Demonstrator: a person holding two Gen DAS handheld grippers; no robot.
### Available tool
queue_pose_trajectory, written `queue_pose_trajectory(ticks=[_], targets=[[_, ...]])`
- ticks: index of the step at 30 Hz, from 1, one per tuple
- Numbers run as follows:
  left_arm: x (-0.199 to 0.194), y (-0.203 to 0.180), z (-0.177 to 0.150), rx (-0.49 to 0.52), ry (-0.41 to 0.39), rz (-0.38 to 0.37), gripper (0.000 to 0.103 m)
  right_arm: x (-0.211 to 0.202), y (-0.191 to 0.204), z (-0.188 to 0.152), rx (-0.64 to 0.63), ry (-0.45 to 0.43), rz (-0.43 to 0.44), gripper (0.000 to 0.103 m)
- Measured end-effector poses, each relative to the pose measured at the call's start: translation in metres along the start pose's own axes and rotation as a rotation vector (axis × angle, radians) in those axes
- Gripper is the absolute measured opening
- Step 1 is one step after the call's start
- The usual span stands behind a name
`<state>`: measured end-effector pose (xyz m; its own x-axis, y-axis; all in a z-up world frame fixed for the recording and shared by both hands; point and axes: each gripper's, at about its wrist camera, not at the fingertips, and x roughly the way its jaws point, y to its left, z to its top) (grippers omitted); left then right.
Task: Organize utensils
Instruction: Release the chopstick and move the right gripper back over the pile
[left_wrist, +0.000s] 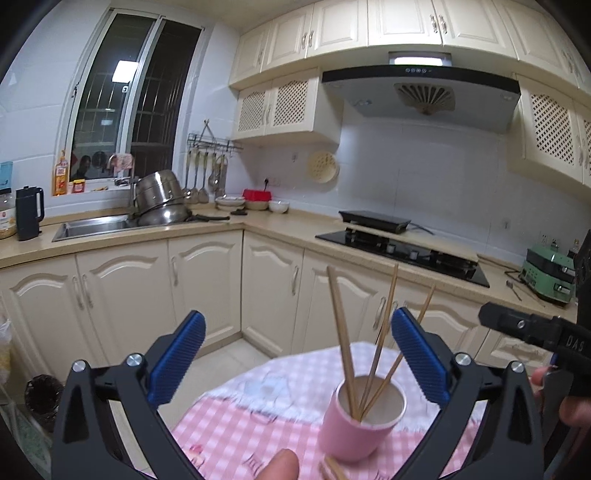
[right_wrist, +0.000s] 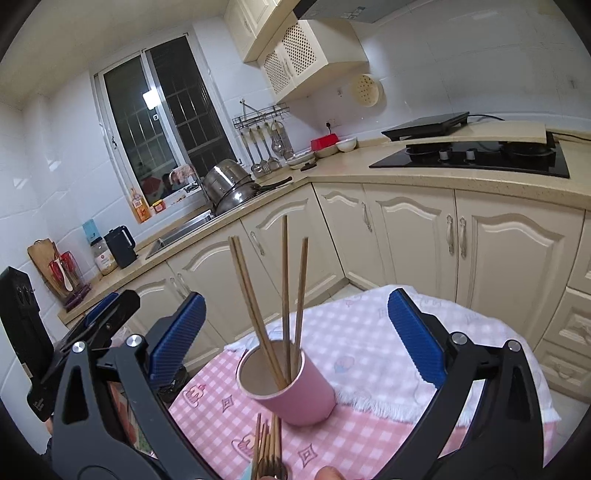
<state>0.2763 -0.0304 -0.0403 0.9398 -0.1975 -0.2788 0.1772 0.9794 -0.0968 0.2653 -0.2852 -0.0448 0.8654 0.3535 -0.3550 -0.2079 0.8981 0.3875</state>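
Both claws, left (left_wrist: 297, 356) and right (right_wrist: 295, 338), stood wide apart, holding nothing. The cup (right_wrist: 290, 384) on the table (right_wrist: 369, 435) held 4 chopsticks (right_wrist: 284, 295). Next, probably: pick up the loose chopsticks (right_wrist: 267, 450) lying nearby.

Pink cup (right_wrist: 295, 391) on checked cloth

Tan chopsticks (right_wrist: 284, 295) are held in the pink cup; the tablecloth (right_wrist: 369, 435) is checked pink and white; blue pads (right_wrist: 413, 339) are set on black grippers.
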Motion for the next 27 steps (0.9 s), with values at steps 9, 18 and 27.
queue_pose_trajectory(ticks=[9, 18, 27], targets=[[-0.025, 0.011, -0.019, 0.01, 0.079, 0.041, 0.099, -0.016, 0.008, -0.029, -0.011, 0.088, -0.006, 0.097], [-0.034, 0.019, -0.043, 0.022, 0.165, 0.047, 0.099, -0.027, 0.019, -0.065, -0.045, 0.216, -0.071, 0.097], [-0.026, 0.02, -0.089, 0.08, 0.328, 0.04, 0.099, -0.016, 0.019, -0.127, -0.103, 0.408, -0.099, 0.097]])
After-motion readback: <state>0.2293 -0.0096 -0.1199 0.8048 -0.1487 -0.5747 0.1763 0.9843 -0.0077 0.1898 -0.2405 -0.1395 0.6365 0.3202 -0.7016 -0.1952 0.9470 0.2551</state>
